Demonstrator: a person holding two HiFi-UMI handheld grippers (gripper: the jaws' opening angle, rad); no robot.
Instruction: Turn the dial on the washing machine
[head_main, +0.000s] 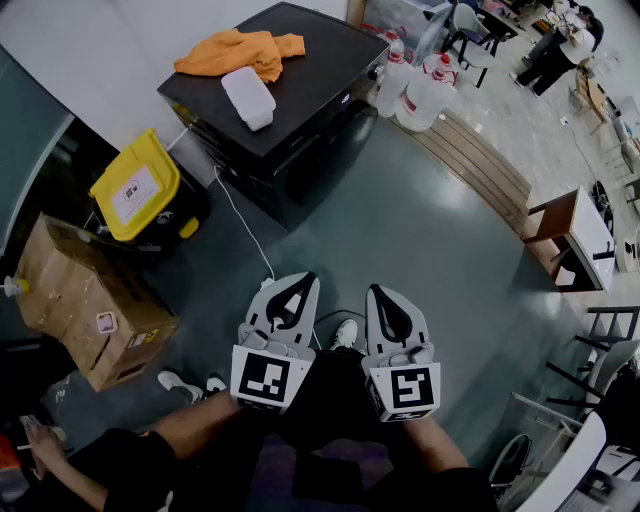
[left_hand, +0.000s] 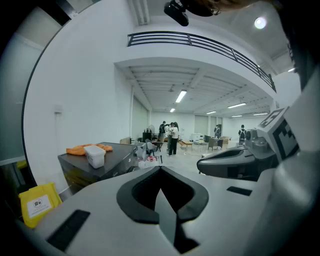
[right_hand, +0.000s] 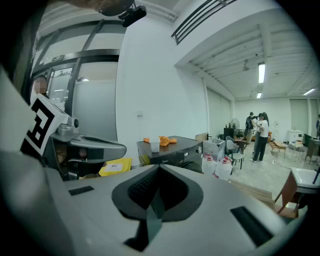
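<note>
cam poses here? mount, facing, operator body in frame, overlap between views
Head view: on the person's head, facing steeply down at the floor; left claw, right claw and forearms show.
Left gripper view: on the left claw, along its shut jaws into the room; right claw at right.
Right gripper view: on the right claw, along its shut jaws; left claw at left.
Shared: all three see the washing machine with the orange cloth on top.

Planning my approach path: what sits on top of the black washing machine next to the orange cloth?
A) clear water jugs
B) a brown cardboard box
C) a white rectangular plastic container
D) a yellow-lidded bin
C: the head view shows the white rectangular plastic container on the lid of the black washing machine, next to the orange cloth.
</note>
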